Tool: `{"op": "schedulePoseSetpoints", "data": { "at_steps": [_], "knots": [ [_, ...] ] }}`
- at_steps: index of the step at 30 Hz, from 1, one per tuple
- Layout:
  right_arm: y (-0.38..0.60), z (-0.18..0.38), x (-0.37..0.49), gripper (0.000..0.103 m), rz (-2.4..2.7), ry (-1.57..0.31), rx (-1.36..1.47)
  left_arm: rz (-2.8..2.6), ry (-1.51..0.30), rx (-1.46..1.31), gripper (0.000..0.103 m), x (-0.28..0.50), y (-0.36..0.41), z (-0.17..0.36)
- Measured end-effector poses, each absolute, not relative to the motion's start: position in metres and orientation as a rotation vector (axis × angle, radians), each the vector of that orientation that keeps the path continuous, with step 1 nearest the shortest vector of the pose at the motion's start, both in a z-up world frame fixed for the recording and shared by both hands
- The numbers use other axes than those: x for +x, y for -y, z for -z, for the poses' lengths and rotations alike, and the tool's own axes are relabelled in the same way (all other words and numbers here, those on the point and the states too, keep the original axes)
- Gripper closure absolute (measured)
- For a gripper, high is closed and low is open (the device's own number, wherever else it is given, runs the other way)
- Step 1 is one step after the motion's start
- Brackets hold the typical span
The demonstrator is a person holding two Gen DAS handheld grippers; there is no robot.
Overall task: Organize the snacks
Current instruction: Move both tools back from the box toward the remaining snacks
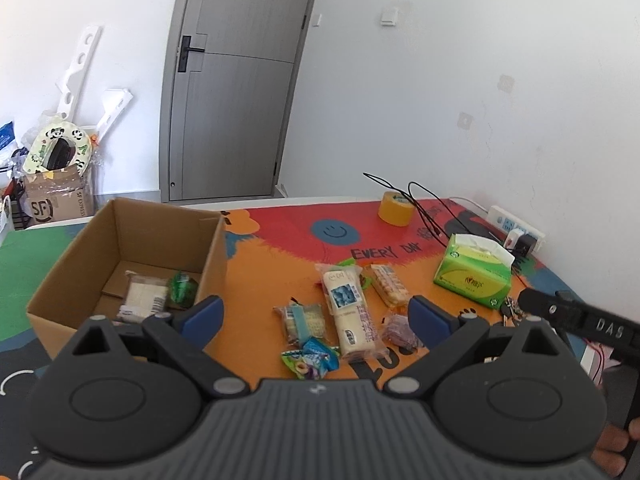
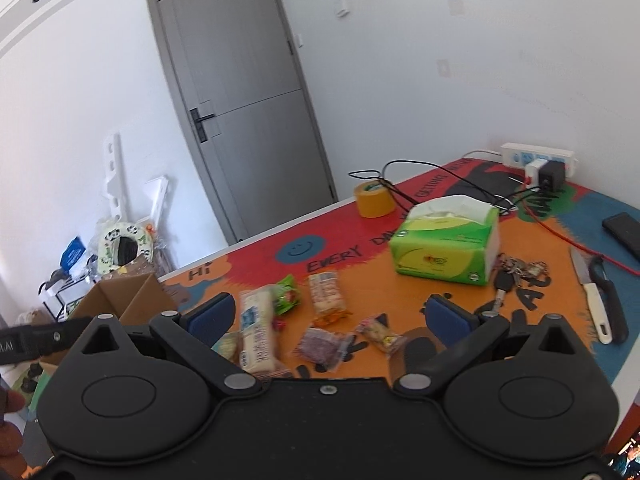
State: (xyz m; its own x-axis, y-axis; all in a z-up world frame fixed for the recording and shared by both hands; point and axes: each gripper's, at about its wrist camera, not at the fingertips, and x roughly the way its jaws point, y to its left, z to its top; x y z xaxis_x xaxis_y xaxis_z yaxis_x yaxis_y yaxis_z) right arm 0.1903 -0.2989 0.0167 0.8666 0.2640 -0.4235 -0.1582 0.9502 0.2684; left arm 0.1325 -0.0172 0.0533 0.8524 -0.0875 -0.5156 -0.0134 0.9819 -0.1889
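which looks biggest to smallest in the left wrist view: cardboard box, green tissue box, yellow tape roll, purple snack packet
1. cardboard box
2. green tissue box
3. yellow tape roll and purple snack packet: they look about alike, and the tape sits farther from the camera, so I would not rank them.

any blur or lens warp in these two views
Both views show fisheye warp: the door bows in the left wrist view and leans in the right. The right wrist view is slightly softer; its snack packs smear a little.
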Motion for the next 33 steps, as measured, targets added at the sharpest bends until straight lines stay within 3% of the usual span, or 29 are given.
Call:
{"op": "schedulePoseSetpoints", "data": {
  "at_steps": [19, 33],
  "knots": [
    [0.317, 0.027, 0.218, 0.0, -0.203, -0.556, 0.261, 0.086, -0.669, -0.172, 0.008, 0.176, 0.045, 0.003],
    [0.324, 0.054, 0.231, 0.008, -0.252, -0.591, 0.266, 0.031, -0.719, -0.174, 0.023, 0.202, 0.053, 0.038]
  ]
}}
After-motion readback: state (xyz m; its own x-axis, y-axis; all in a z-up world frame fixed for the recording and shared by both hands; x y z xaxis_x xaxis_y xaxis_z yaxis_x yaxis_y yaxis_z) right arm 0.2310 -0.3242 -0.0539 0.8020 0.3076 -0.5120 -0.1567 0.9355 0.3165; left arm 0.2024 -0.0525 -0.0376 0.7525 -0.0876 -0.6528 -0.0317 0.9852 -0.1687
